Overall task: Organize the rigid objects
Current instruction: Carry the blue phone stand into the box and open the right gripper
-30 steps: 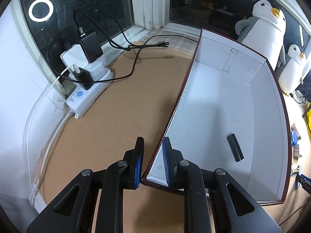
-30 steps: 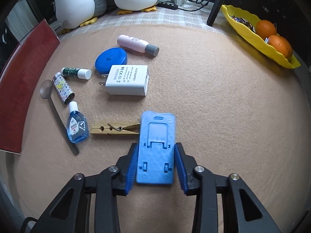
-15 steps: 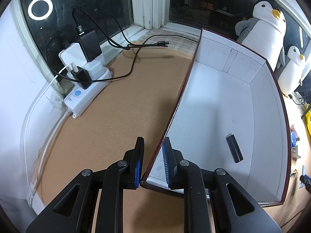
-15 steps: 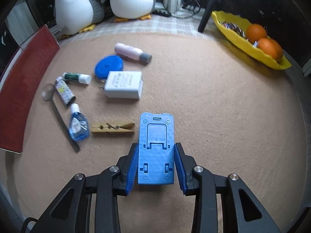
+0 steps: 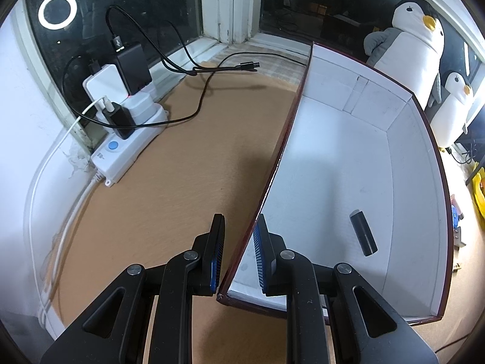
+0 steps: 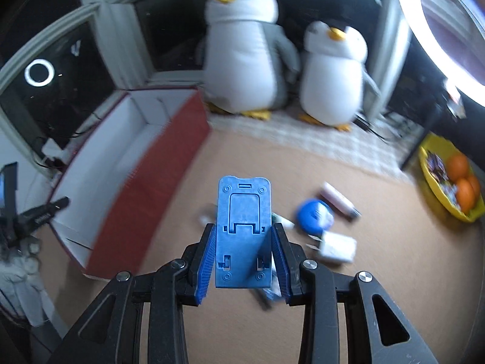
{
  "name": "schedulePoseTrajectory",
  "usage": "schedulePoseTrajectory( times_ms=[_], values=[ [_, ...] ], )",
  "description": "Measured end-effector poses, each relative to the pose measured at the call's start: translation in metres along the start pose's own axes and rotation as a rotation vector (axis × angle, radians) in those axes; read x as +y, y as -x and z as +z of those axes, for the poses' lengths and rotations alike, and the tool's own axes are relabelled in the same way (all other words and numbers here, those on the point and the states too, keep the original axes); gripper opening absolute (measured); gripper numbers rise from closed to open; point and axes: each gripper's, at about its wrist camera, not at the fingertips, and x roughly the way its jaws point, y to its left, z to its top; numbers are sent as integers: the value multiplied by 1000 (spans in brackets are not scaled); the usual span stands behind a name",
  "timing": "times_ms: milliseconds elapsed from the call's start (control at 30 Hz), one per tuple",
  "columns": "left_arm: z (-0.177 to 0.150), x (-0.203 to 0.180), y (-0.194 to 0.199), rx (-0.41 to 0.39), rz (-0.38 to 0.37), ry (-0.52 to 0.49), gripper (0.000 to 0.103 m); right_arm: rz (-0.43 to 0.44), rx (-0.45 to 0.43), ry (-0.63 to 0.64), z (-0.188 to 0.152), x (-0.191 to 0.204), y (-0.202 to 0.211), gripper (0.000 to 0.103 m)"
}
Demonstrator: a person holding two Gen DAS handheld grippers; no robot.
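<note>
Right gripper (image 6: 242, 257) clenched on the blue phone stand (image 6: 244, 230), flat plate squeezed by its two long edges between the fingers (image 6: 206, 261), top end standing out well beyond the fingertips. It is off the worktop (image 6: 379, 288); the surroundings are smeared with blur, so the hand is likely mid-swing.

Left gripper (image 5: 238, 257) straddles the near corner of the box (image 5: 430, 212) wall — one finger outside, one inside. A sliver of gap shows on both sides of the wall, so whether it actually pinches is not clear; I cannot tell. My read: it steadies the box.

Step in hand, as I judge it: carry the stand over to the box, which lies ahead and left of the right fingers.
- Clear the red wall with the protruding end before lowering.
- Go down close to the floor of the box and lay it flat — a drop would clatter and could slide.
- Let go only once it rests; keep the left side bracing the wall.

Containers:
- Box, red outside, white inside: holds one black cylinder (image 5: 363, 233), ahead and right of the left fingers. Nothing else visible in it.
- Yellow tray (image 6: 436, 191), far right of the right fingers: oranges (image 6: 459, 166) and dark wrapped bits, unclear what.
- Small items waiting on the worktop just beyond the right fingers: blue round case (image 6: 313, 217), white charger (image 6: 336, 247), pink bottle (image 6: 338, 201).
</note>
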Motion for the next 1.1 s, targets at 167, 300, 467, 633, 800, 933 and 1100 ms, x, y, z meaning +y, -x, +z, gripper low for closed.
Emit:
schedulePoseTrajectory(
  times_ms=[167,300,467,633,800,933,1100],
  values=[
    [0,-1,-1,-3,-1,-8,17,76,-18,102,32,55,-9,33],
    [-1,-2,-1,-5,-1,-8,17,110,-8,188,57,101,-28,32],
    [-1,-1,-1,-5,-2,-8,17,109,4,289,71,144,-50,32],
    [-1,-2,-1,-3,-2,-7,17,109,47,335,76,164,-77,33],
    [0,-3,-2,-1,-1,-10,17,104,81,361,75,175,-99,33],
    [1,-3,-2,2,-2,-10,17,104,96,381,73,183,-109,33],
    [1,-4,-3,8,-2,-9,17,120,94,368,72,184,-111,45]
  ],
)
